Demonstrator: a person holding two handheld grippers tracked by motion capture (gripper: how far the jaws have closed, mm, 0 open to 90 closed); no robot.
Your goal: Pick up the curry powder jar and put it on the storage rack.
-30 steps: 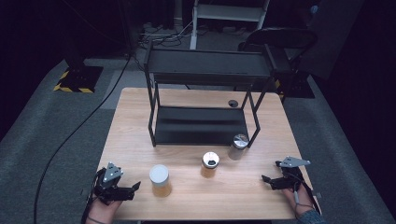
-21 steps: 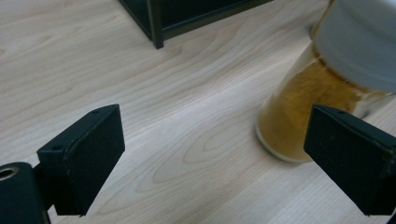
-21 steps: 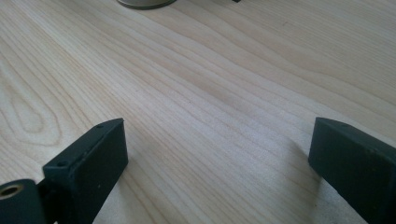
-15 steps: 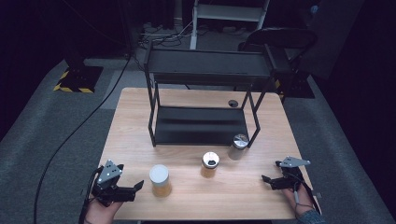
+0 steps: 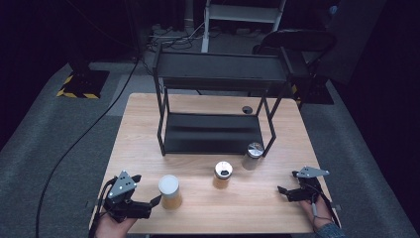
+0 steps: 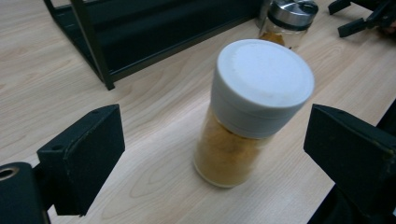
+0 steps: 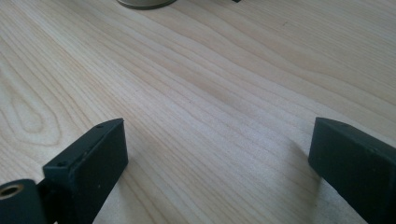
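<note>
A white-lidded jar of orange powder [image 5: 170,192] [image 6: 252,112] stands upright near the table's front left. My left gripper [image 5: 148,204] [image 6: 215,154] is open just left of it, and the jar stands between and just beyond the jaws, untouched. A steel-lidded jar with a dark spot on its lid [image 5: 223,174] stands at the front middle. Another steel-lidded jar [image 5: 254,155] [image 6: 288,18] stands by the rack's front right leg. My right gripper [image 5: 287,191] [image 7: 219,154] is open low over bare wood at the front right.
A black two-shelf metal rack [image 5: 218,104] stands on the wooden table [image 5: 257,208] behind the jars. A small round hole [image 5: 247,109] sits in the tabletop at the back right. A chair [image 5: 297,44] stands beyond the table. My right gripper's tips [image 6: 359,18] show far off.
My left gripper has slid right toward the white-lidded jar, bringing its jaws up beside it. The right gripper and the jars have stayed put.
</note>
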